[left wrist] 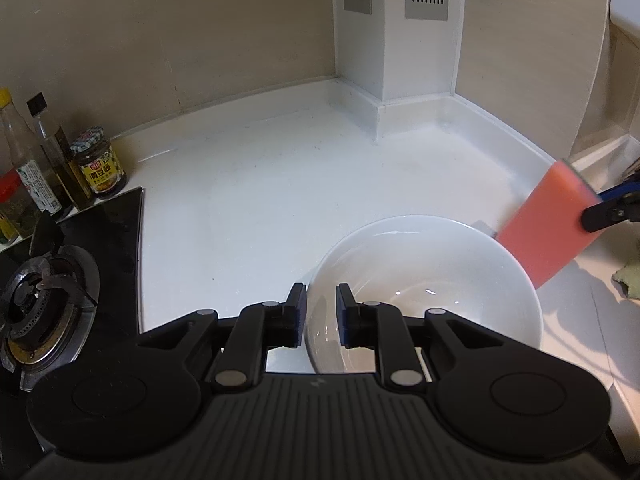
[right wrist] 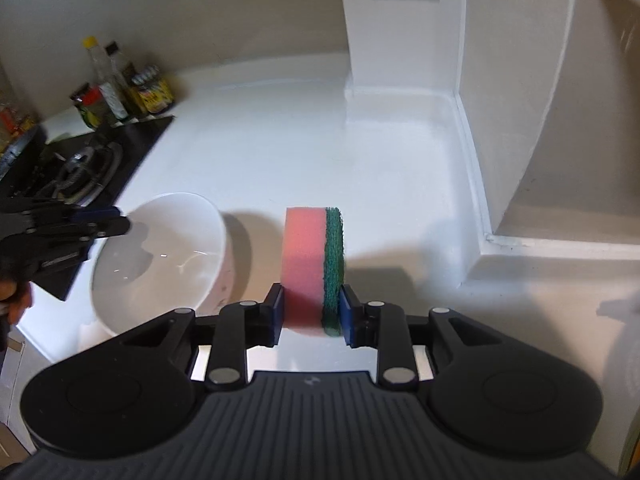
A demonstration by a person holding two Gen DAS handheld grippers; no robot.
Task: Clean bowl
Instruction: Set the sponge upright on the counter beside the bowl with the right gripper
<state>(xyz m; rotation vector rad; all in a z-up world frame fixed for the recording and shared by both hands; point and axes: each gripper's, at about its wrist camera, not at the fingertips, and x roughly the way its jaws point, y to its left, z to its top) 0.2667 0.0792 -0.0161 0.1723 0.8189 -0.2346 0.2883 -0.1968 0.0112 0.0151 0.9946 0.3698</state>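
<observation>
A white bowl (left wrist: 432,276) stands tipped on the white counter (left wrist: 260,184), its inside wet and glossy. My left gripper (left wrist: 321,308) straddles the near rim, one pad inside and one outside, and holds the bowl tilted. From the right wrist view the bowl (right wrist: 168,248) leans its mouth toward the sponge, with the left gripper (right wrist: 120,220) on its left rim. My right gripper (right wrist: 312,312) is shut on a pink sponge (right wrist: 304,256) with a green scouring layer, held upright just right of the bowl. In the left wrist view that sponge (left wrist: 548,220) hangs above the bowl's right rim, gripped by the right gripper (left wrist: 600,206).
A black gas hob with a burner (left wrist: 44,296) lies left of the bowl. Bottles and a sauce jar (left wrist: 98,164) stand behind it by the wall. A yellowish cloth (left wrist: 630,280) lies at the far right. A white column (left wrist: 416,60) juts from the back wall. A person's hand (right wrist: 12,292) shows at the left edge.
</observation>
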